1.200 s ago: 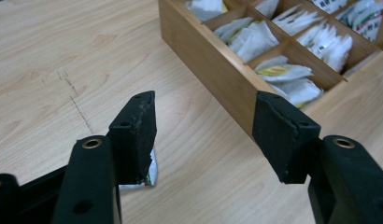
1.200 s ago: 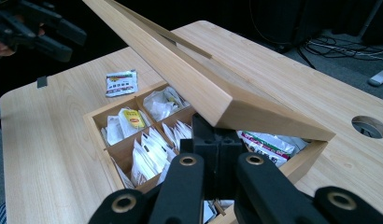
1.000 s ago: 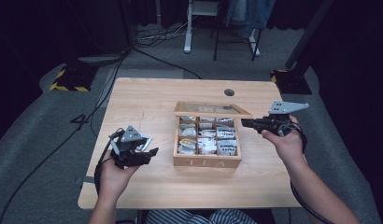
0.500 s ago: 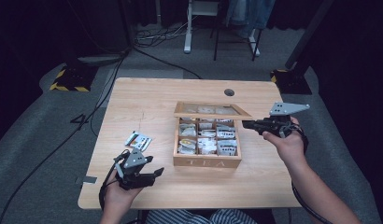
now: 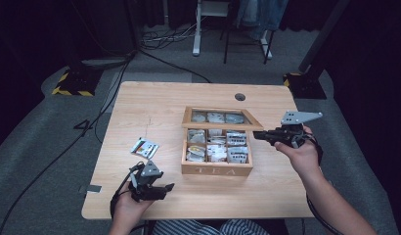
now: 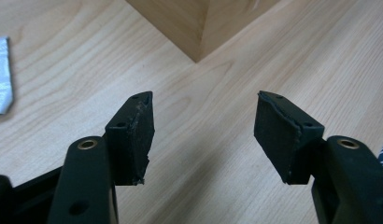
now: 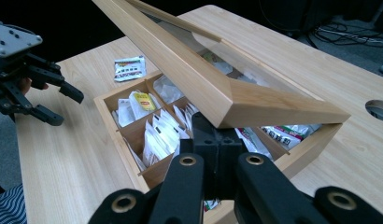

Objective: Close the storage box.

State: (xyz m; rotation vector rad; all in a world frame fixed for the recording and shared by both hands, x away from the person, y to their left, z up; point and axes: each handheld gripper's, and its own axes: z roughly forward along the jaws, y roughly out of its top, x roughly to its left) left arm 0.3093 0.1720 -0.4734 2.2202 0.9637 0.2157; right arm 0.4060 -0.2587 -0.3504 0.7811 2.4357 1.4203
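Observation:
A wooden tea box (image 5: 216, 170) with several compartments of tea bags stands mid-table, its glass lid (image 5: 223, 117) raised. My right gripper (image 5: 257, 135) is shut, its tips at the lid's right front corner and holding it up. In the right gripper view the lid (image 7: 203, 88) rests just above the closed jaws of the right gripper (image 7: 213, 128). My left gripper (image 5: 165, 190) hovers low by the table's front edge, open with nothing between its jaws. The left gripper (image 6: 203, 121) faces the box's corner (image 6: 199, 28). A loose tea packet (image 5: 144, 147) lies flat left of the box.
A round cable hole (image 5: 239, 96) sits near the table's far edge. Bare wood (image 5: 140, 112) stretches left of the box. The person's striped clothing (image 5: 203, 227) meets the front edge. Cables and stand legs lie on the floor behind the table.
The left gripper has drawn back and sunk toward the table's front edge, and the tea packet now lies uncovered on the wood. The right gripper and lid have stayed put.

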